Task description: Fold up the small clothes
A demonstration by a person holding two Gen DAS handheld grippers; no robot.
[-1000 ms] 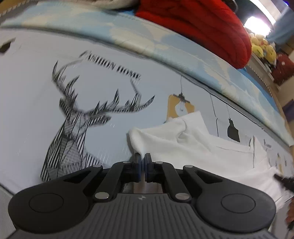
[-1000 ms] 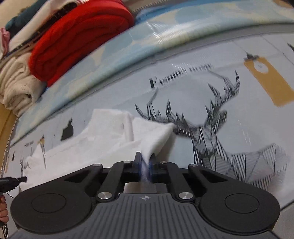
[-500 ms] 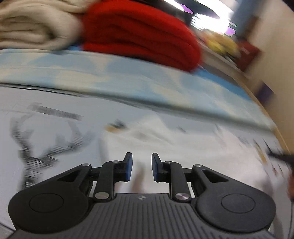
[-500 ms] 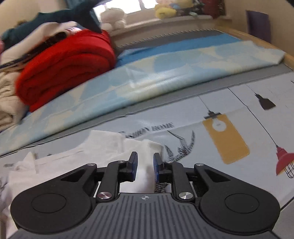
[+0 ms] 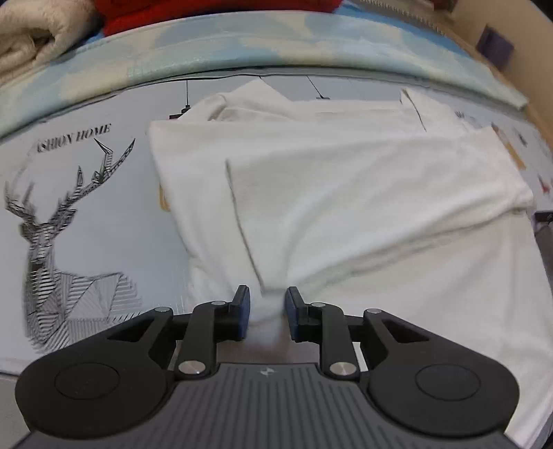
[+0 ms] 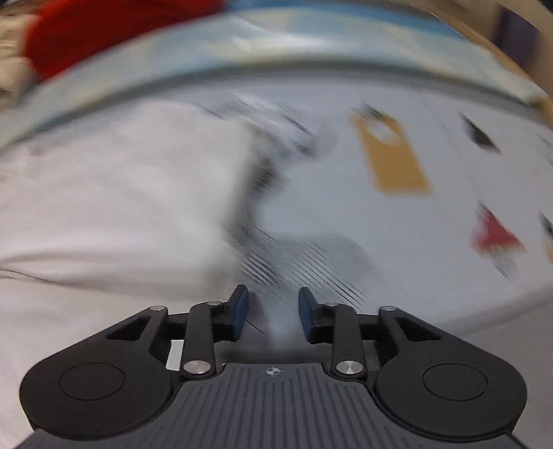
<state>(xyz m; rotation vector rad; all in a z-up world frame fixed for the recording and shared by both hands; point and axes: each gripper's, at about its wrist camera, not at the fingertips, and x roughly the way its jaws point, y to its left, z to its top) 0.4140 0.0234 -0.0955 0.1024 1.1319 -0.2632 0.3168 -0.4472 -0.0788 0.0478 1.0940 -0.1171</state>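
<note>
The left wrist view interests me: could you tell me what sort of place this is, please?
Probably a bedroom: a white garment lies on a printed sheet with a deer design, and folded red and cream blankets are stacked behind.

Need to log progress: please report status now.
Left gripper open over white shirt, fabric between fingers. Right gripper open, beside shirt edge. Nothing in the way.

Motion blur smears the whole right wrist view: the white garment [image 6: 117,193] at left and the printed sheet [image 6: 397,214] lose detail.
</note>
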